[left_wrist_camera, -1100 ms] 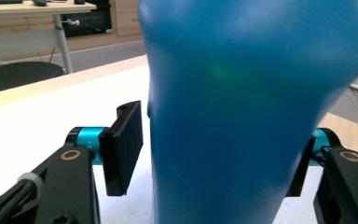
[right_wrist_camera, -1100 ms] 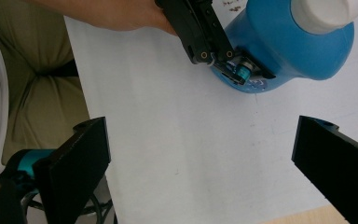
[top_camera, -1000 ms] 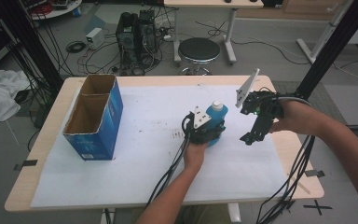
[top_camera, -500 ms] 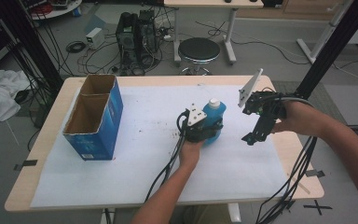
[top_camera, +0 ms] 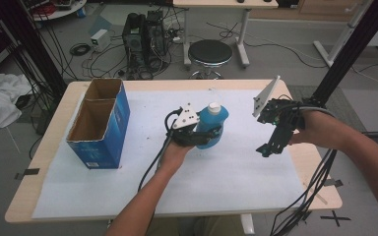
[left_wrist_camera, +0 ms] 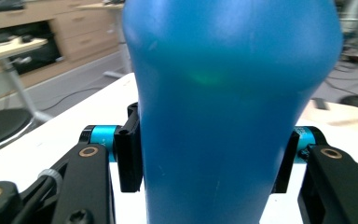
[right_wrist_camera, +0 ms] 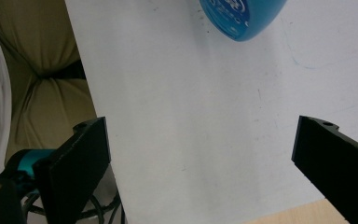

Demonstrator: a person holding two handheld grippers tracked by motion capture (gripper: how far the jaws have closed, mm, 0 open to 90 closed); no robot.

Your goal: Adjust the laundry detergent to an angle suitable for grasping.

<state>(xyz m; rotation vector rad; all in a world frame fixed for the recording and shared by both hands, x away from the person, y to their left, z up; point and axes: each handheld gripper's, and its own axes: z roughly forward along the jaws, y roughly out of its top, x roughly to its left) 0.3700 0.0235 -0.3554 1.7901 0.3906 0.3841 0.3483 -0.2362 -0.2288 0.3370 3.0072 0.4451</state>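
The blue bottle (left_wrist_camera: 233,116) is clamped between the jaws of the left gripper (top_camera: 197,132). The right gripper (top_camera: 269,147) is held wide open above the table (top_camera: 236,172), nothing gripped.

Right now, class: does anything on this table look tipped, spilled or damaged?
Nothing stands out. The blue bottle is upright, cap on, clamped in the left gripper. The blue box stands open-topped, flaps intact. The right gripper hangs open over the white cover; no spill visible.

Bottle (top_camera: 210,124) mid-table (top_camera: 236,172); box (top_camera: 98,124) left of it.
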